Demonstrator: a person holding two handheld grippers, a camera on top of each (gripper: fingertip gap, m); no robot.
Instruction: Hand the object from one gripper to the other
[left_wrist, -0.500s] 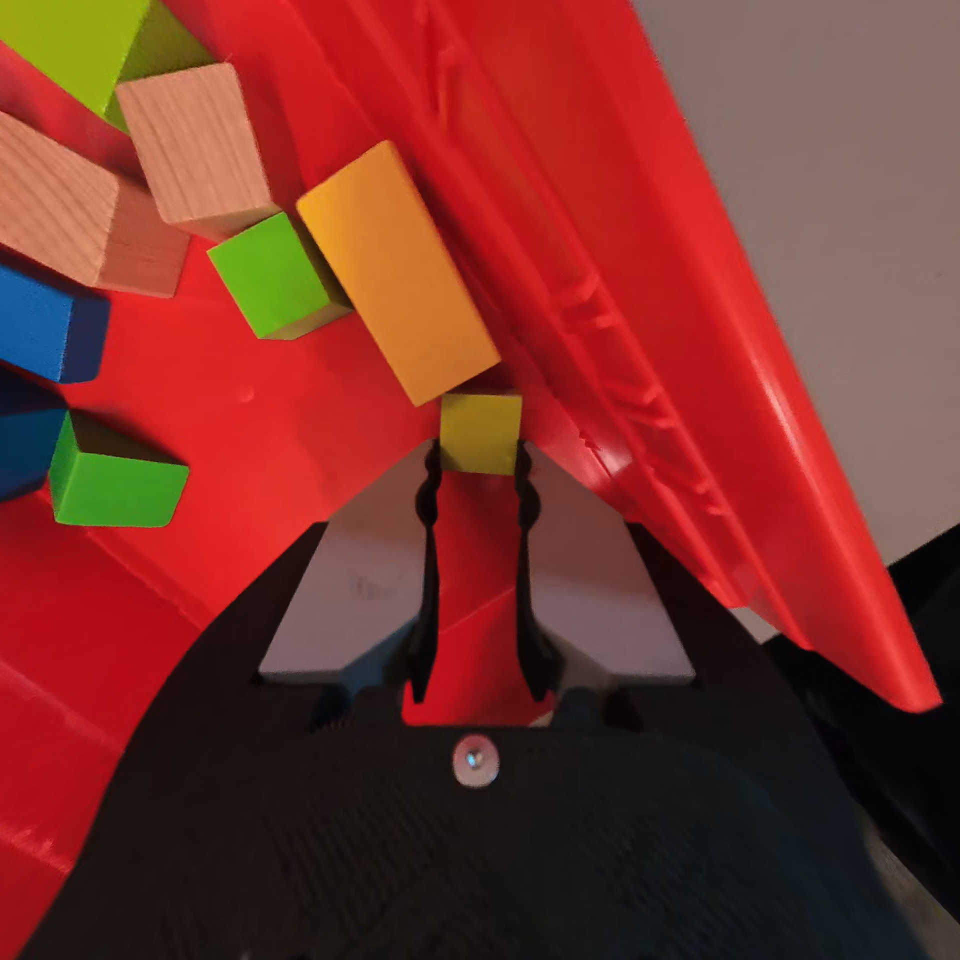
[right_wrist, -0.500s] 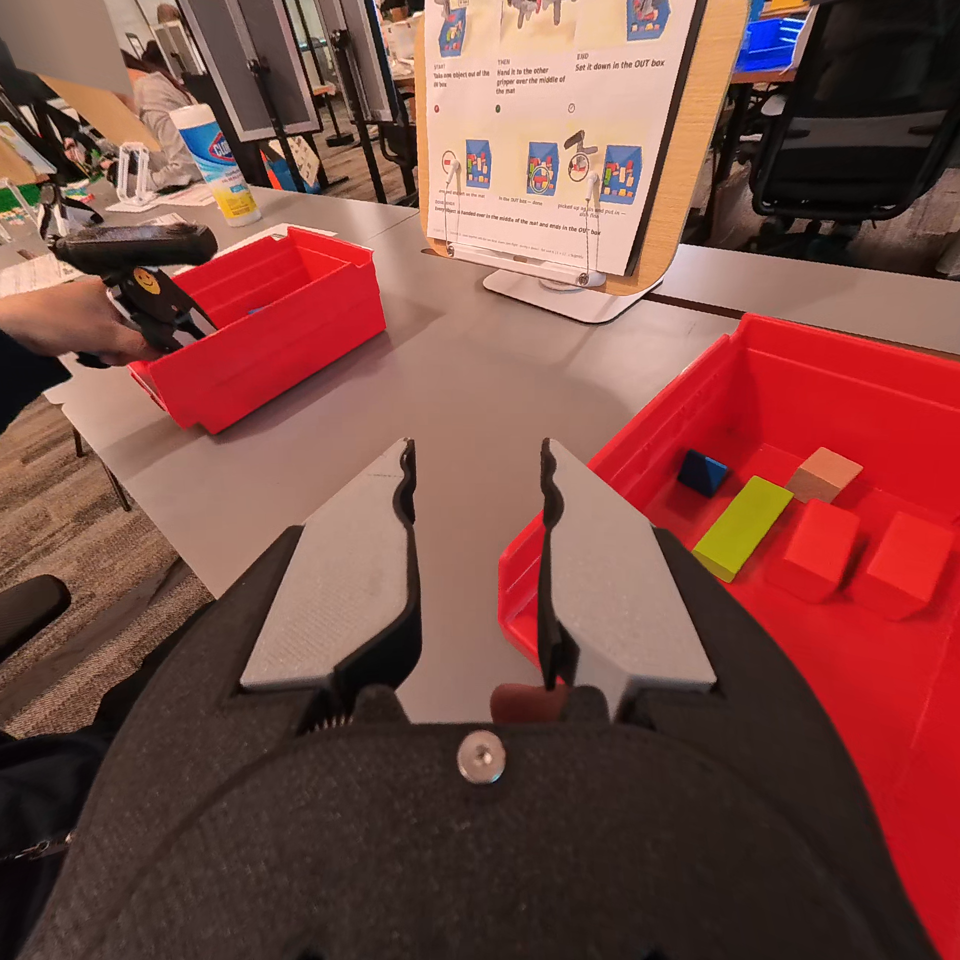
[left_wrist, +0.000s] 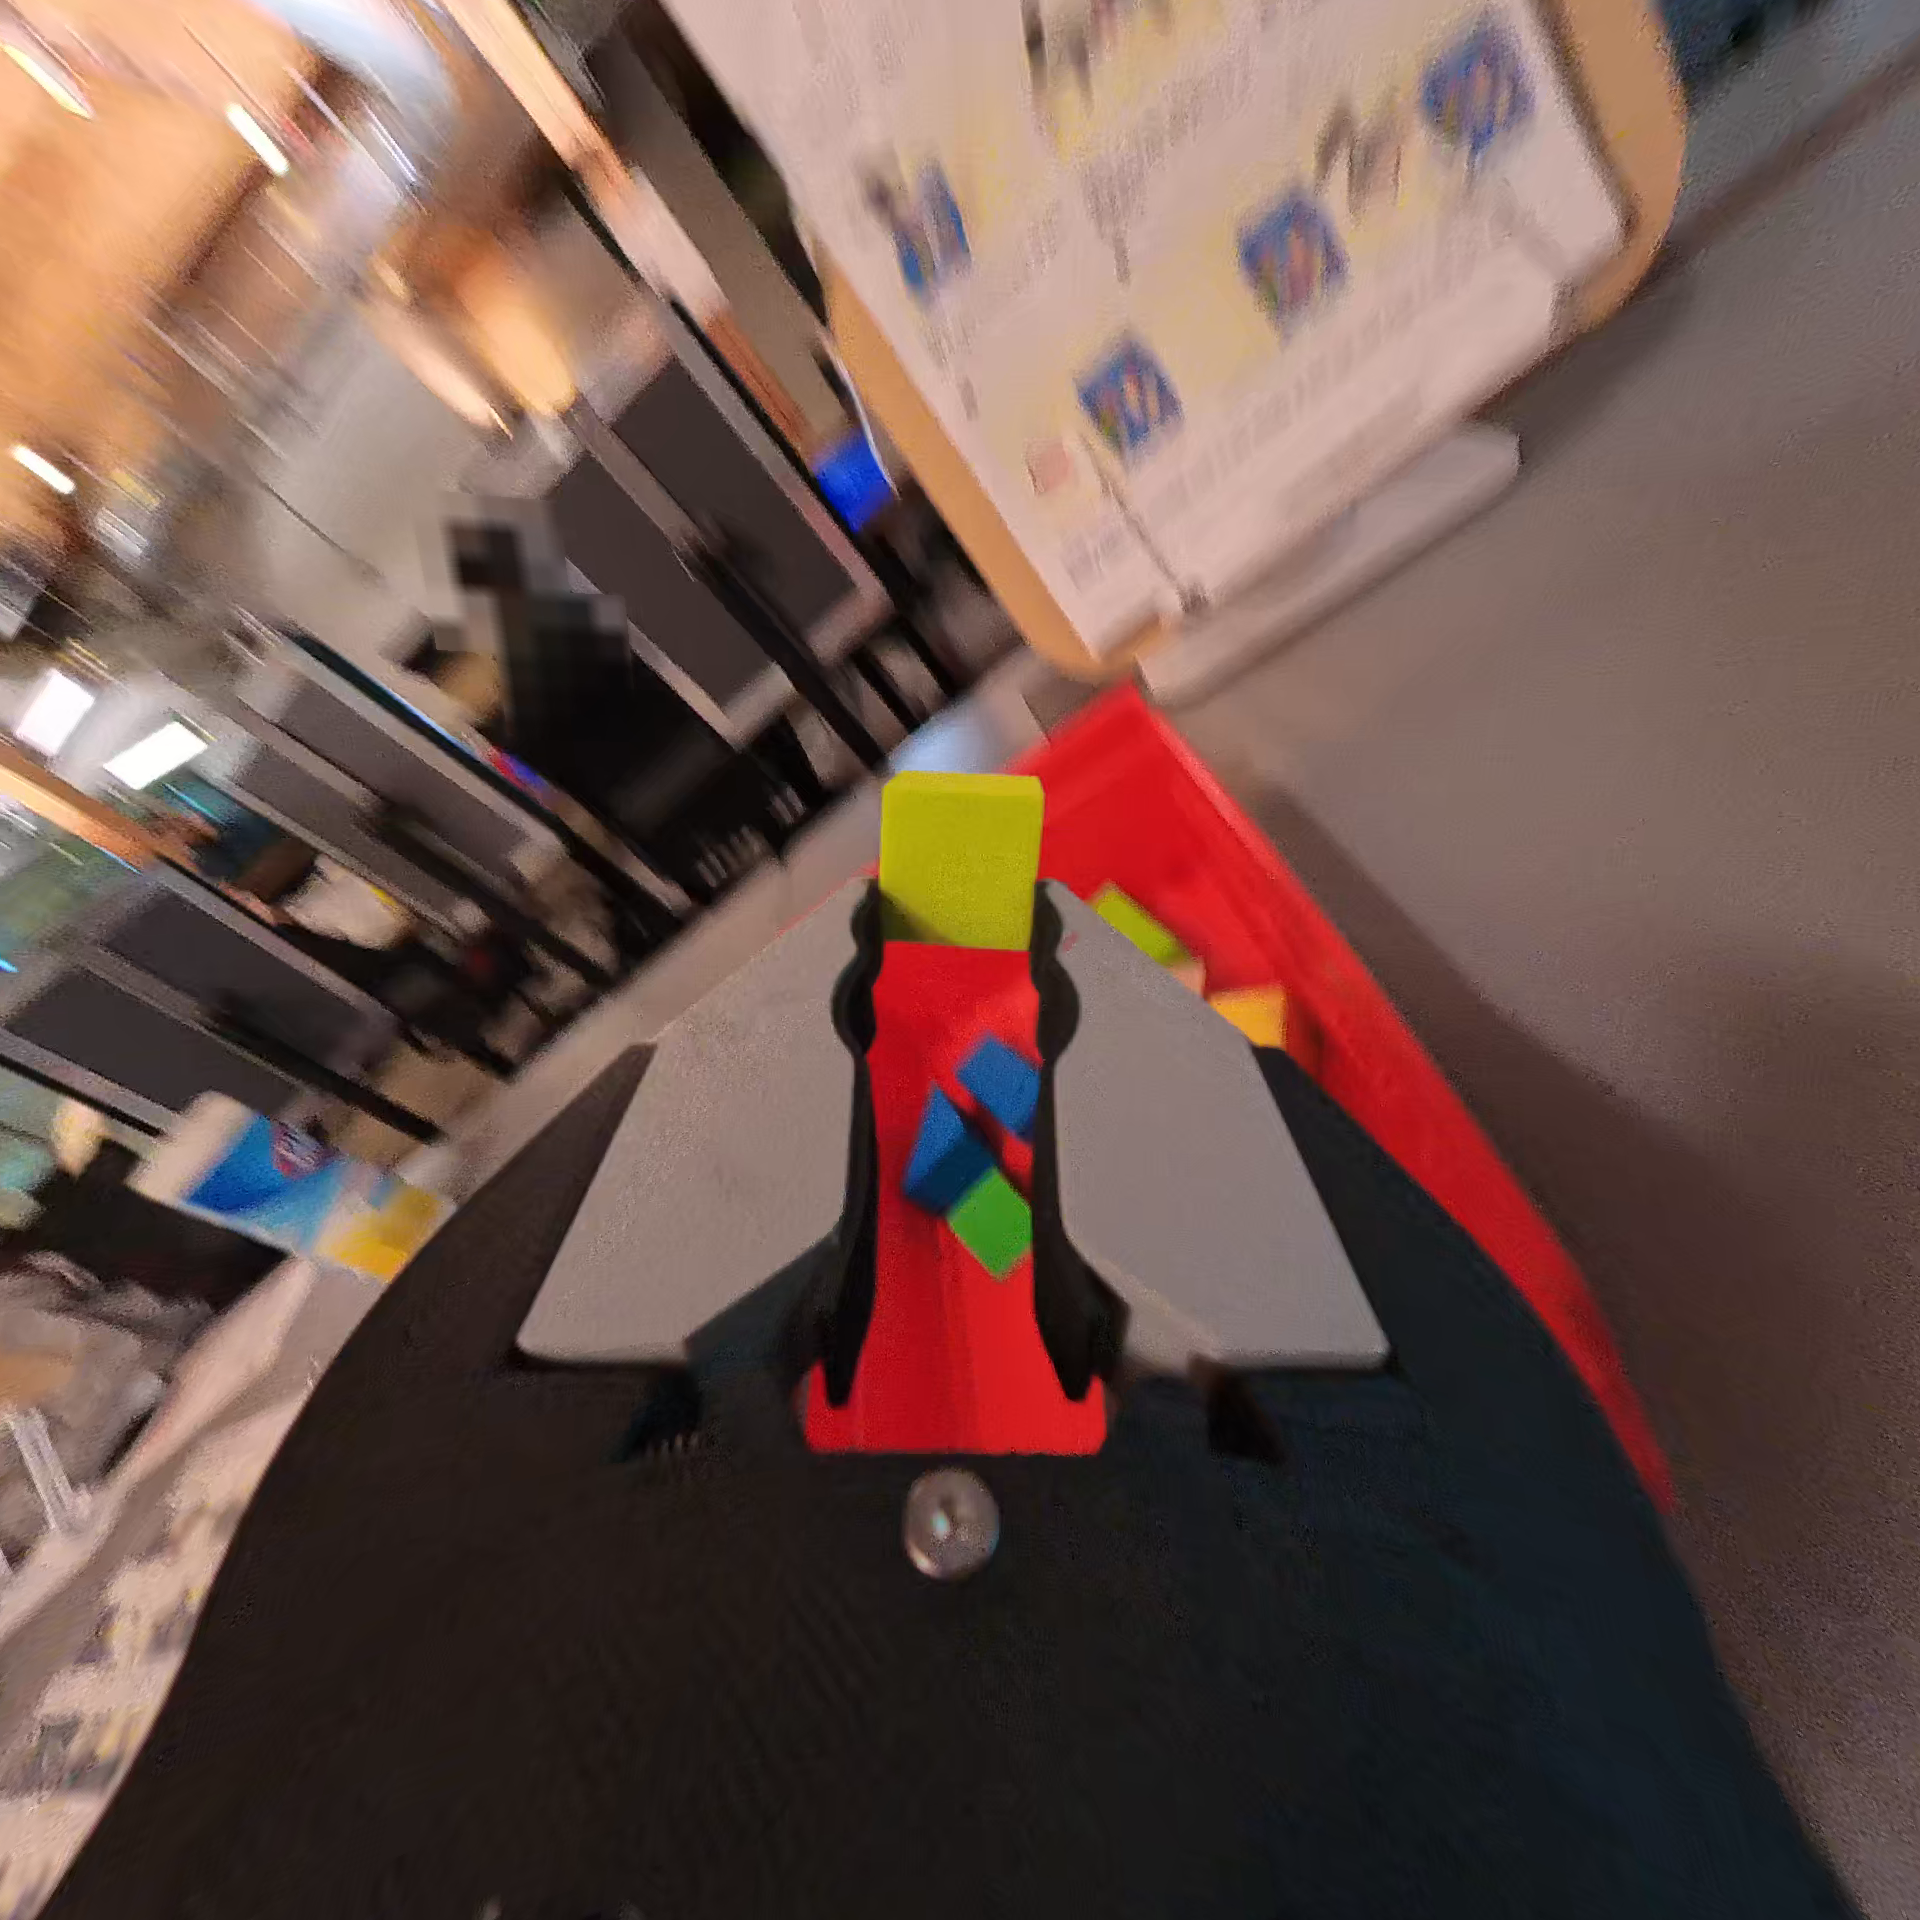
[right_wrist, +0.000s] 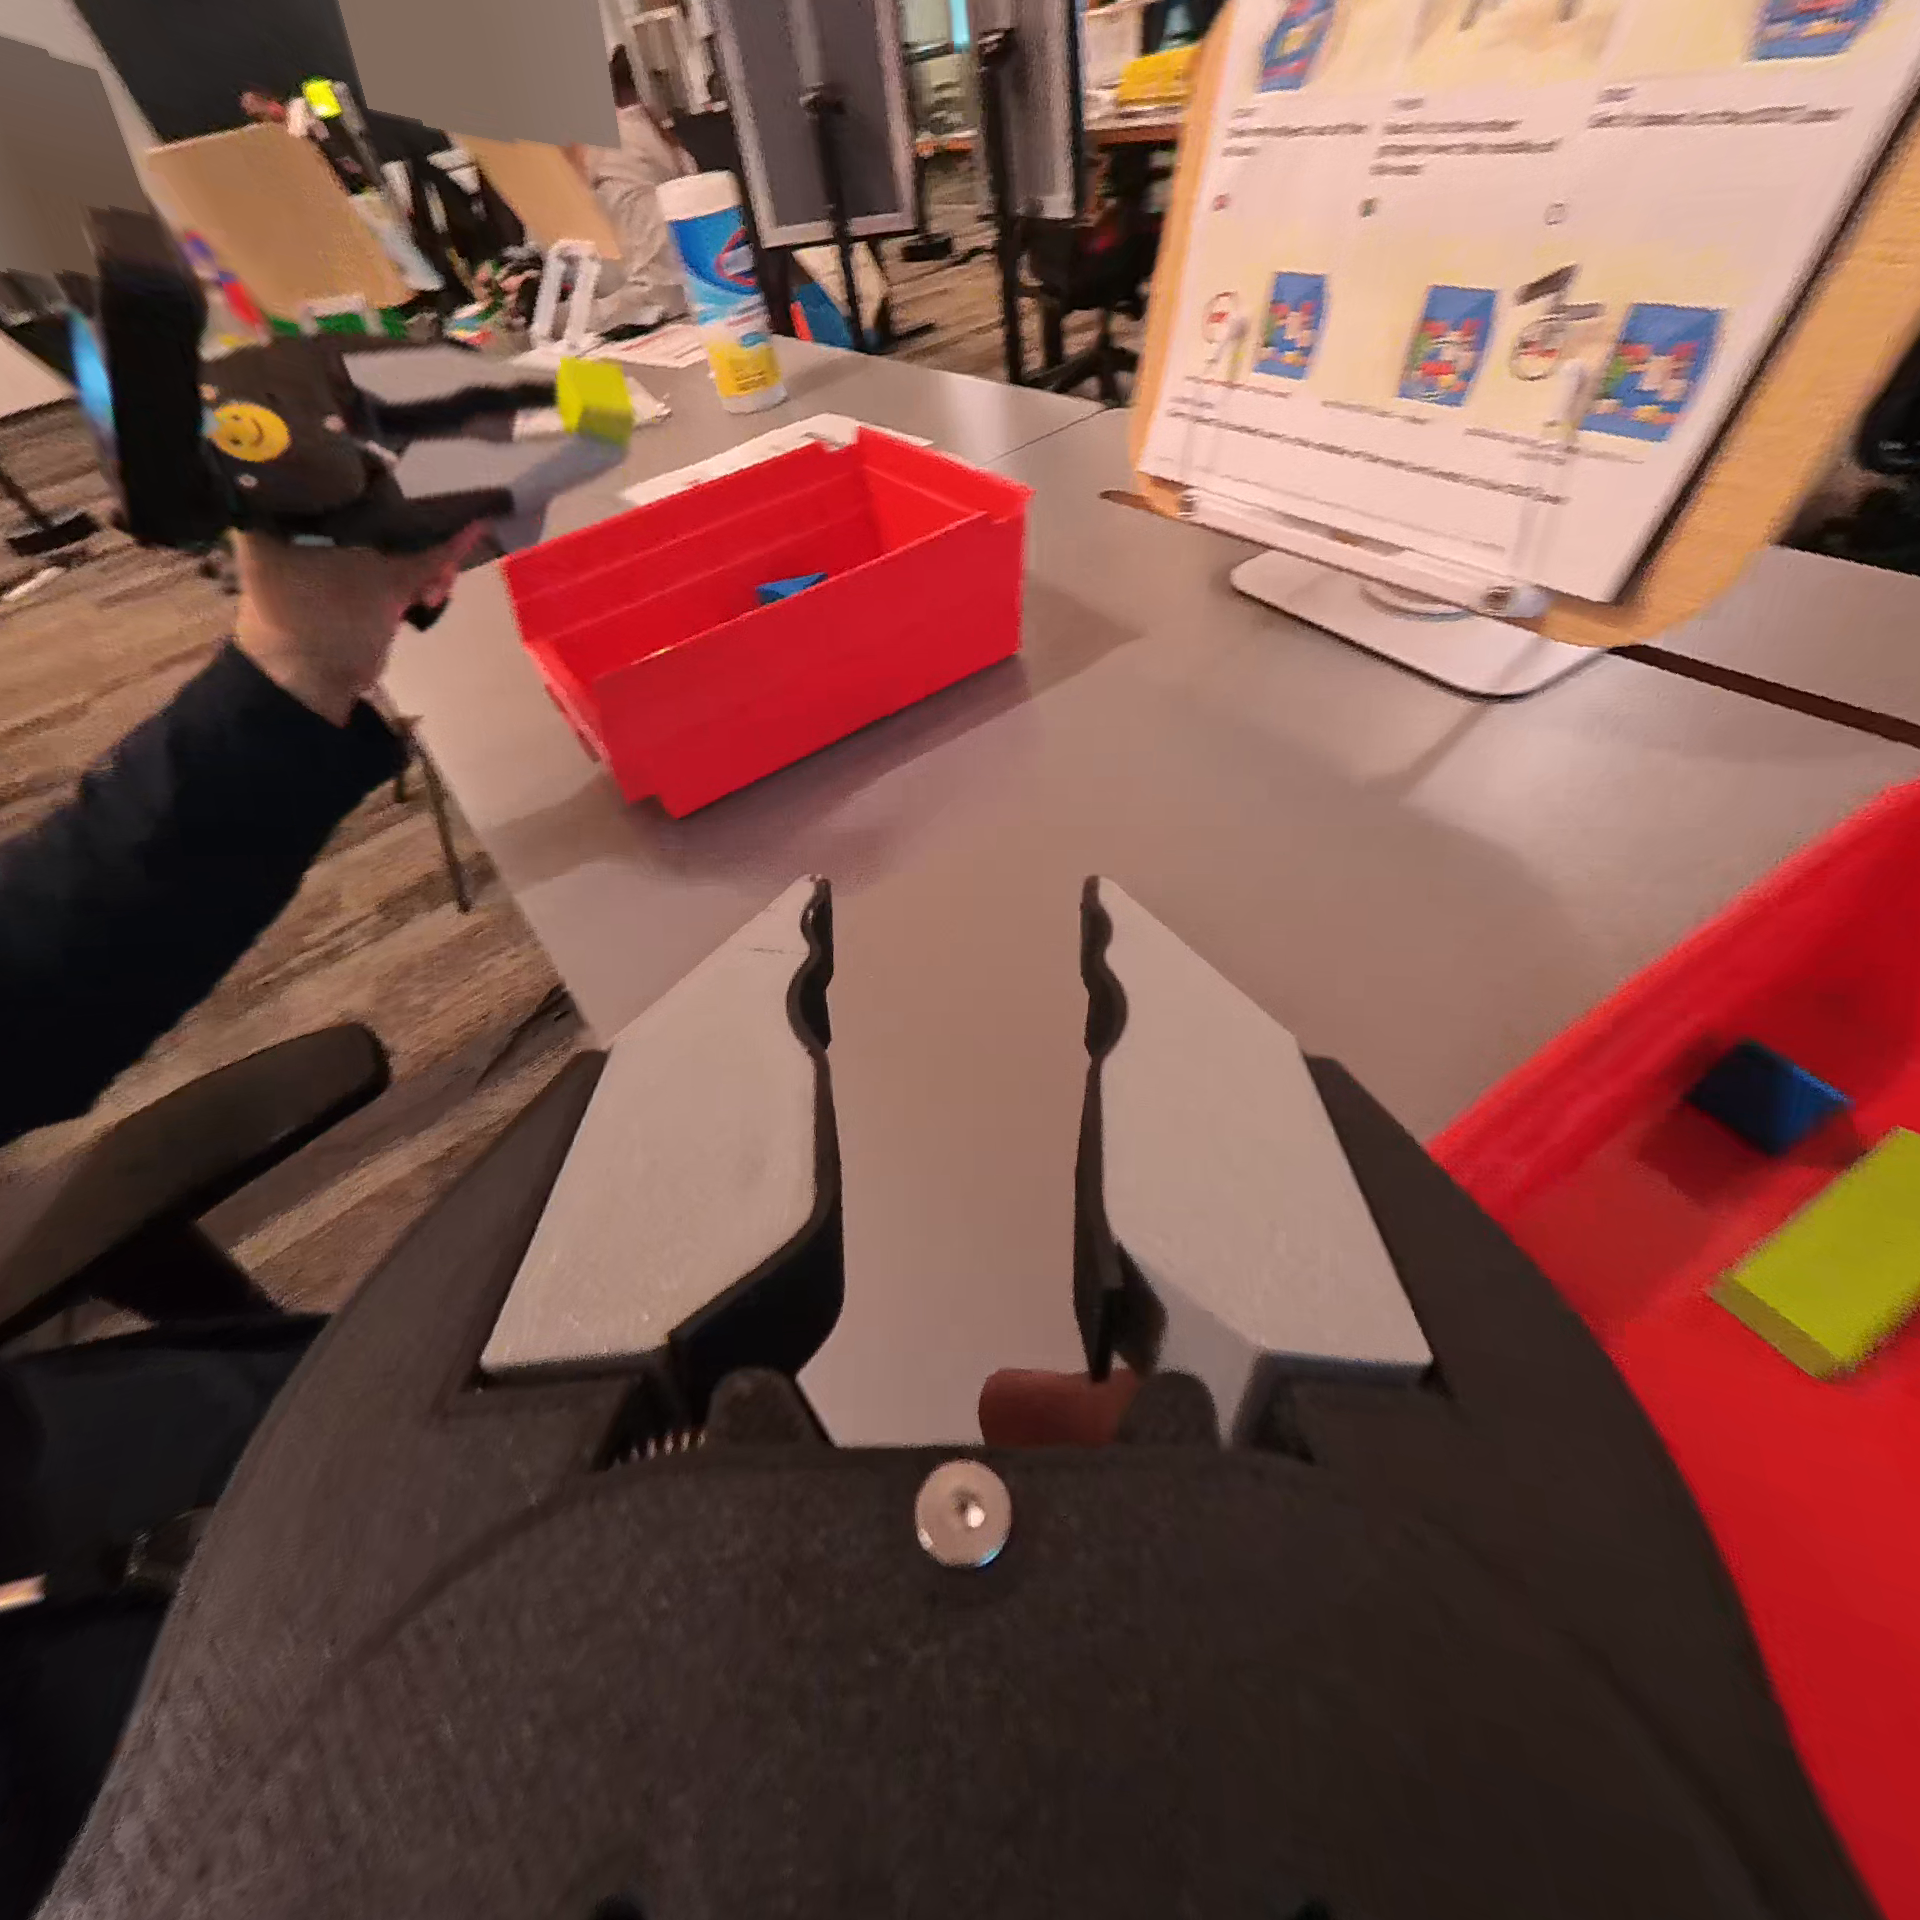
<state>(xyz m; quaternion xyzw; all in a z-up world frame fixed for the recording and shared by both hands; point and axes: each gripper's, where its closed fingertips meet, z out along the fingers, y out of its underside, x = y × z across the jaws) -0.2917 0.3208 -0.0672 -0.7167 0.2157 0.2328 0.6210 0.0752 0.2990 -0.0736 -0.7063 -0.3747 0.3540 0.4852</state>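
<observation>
My left gripper (left_wrist: 956, 914) is shut on a small yellow-green block (left_wrist: 958, 862) and holds it in the air above a red bin (left_wrist: 1382, 1049) of coloured blocks. In the right wrist view the left gripper (right_wrist: 582, 431) shows far left, raised above that bin (right_wrist: 769, 634), with the block (right_wrist: 592, 398) at its tips. My right gripper (right_wrist: 954, 914) is open and empty, low over the grey table (right_wrist: 1195, 790), to the right of the left gripper and apart from it.
A second red bin (right_wrist: 1558, 1195) at the right holds a blue block (right_wrist: 1766, 1107) and a flat yellow-green block (right_wrist: 1839, 1273). An instruction board on a stand (right_wrist: 1455, 312) stands at the back. A wipes canister (right_wrist: 727, 291) stands far back. A person's dark sleeve (right_wrist: 156, 831) is at left.
My left gripper has lifted the yellow-green block out of the red bin and tilted up. My right gripper has turned a little left and stays open.
</observation>
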